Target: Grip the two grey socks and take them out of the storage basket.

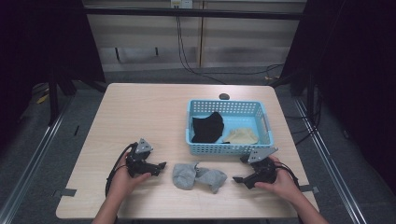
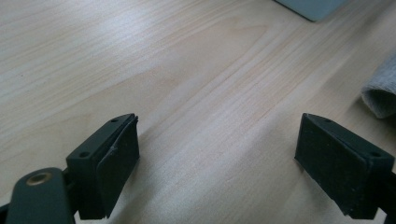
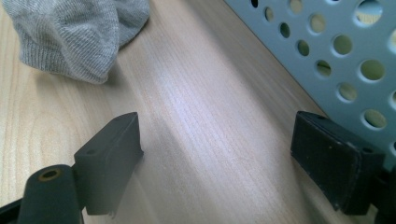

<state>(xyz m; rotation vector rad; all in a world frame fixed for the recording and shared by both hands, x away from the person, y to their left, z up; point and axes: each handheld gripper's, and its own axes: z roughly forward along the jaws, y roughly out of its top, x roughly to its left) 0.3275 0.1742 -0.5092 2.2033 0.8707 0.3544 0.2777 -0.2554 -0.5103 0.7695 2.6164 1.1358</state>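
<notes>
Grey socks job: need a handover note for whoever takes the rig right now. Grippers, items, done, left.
Left gripper: open, empty, low over the table, left of the grey socks.
Right gripper: open, empty, right of the socks, close in front of the blue basket.
Grey socks: crumpled heap on the table between the grippers, in front of the basket, not gripped.
Done: black cloth and beige cloth lie in the basket.
Left: probably grasp the grey socks and put them in the basket too.
</notes>
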